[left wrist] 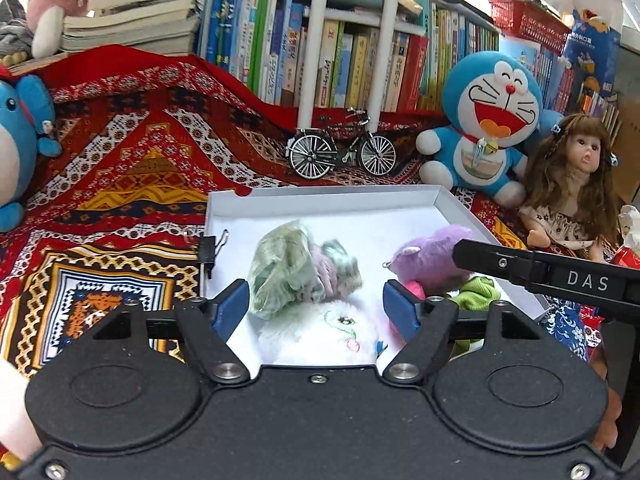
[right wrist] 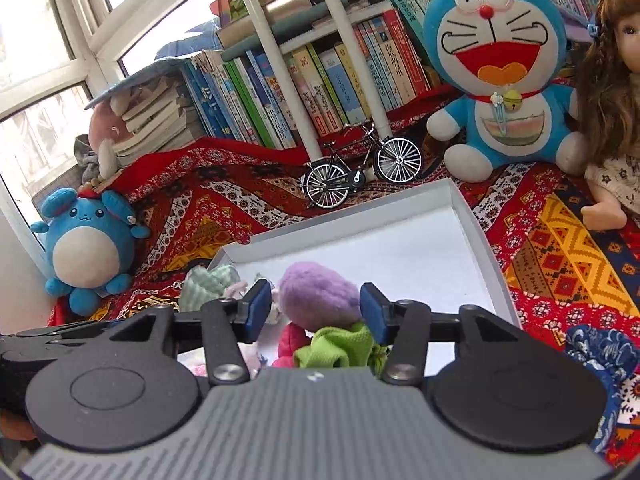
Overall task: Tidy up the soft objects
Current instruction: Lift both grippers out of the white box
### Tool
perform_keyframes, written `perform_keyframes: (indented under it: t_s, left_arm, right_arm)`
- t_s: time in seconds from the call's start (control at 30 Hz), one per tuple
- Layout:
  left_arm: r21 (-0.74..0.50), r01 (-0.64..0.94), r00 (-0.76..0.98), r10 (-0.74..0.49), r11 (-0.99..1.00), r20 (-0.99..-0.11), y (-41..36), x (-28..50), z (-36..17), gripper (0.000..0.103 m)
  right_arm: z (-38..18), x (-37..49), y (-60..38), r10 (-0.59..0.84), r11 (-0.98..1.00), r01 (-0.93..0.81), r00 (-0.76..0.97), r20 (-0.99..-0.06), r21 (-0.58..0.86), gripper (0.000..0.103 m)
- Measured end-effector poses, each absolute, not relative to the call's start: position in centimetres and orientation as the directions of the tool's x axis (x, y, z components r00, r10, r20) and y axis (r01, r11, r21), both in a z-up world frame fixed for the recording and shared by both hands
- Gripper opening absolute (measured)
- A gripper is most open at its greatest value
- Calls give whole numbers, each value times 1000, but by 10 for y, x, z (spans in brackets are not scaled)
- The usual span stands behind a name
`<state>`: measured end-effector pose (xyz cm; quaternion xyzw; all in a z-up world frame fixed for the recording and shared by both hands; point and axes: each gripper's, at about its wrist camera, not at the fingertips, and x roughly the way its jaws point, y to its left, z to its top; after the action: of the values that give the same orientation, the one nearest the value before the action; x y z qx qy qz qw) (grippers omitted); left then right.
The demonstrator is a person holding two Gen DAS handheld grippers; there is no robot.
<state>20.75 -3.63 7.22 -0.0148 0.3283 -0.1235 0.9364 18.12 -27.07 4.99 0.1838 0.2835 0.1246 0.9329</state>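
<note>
A white tray (left wrist: 224, 204) lies on the patterned cloth and holds soft things: a green-and-pink cloth bundle (left wrist: 296, 268), a white plush (left wrist: 320, 336), a purple plush (left wrist: 428, 256) and a green cloth (left wrist: 478, 292). My left gripper (left wrist: 316, 306) is open above the tray's near end, with the blurred bundle and white plush between its blue pads, untouched. My right gripper (right wrist: 316, 308) is open with its pads on either side of the purple plush (right wrist: 316, 296), over the green cloth (right wrist: 340, 344). The tray's rim (right wrist: 476, 236) runs on to the right.
A toy bicycle (left wrist: 340, 150) stands behind the tray. A Doraemon plush (left wrist: 488, 120) and a doll (left wrist: 568, 184) sit at back right, a blue plush (right wrist: 86, 244) at the left. Books line the back. A black binder clip (left wrist: 210, 246) sits at the tray's left edge. A blue cloth (right wrist: 600, 356) lies right.
</note>
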Motion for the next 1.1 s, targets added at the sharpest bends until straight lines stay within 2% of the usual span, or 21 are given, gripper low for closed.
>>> perform_keyframes:
  t_s: [0.3, 0.57, 0.83, 1.1]
  left_arm:
    - [-86, 212, 787, -222, 973, -576, -20, 172, 79, 76]
    - [-109, 206, 798, -232, 972, -556, -6, 146, 79, 76]
    - [-124, 199, 805, -235, 972, -545, 4, 123, 73, 77]
    - [-75, 169, 838, -183, 983, -514, 16, 88, 67, 80]
  right_arm:
    - [61, 152, -274, 326, 917, -165, 835, -443, 364, 72]
    - [67, 126, -272, 307, 939, -200, 855, -419, 281, 83]
    - [65, 103, -277, 300, 943, -203, 862, -408, 264, 85]
    - [56, 75, -287, 245, 957, -154, 884, -399, 245, 88]
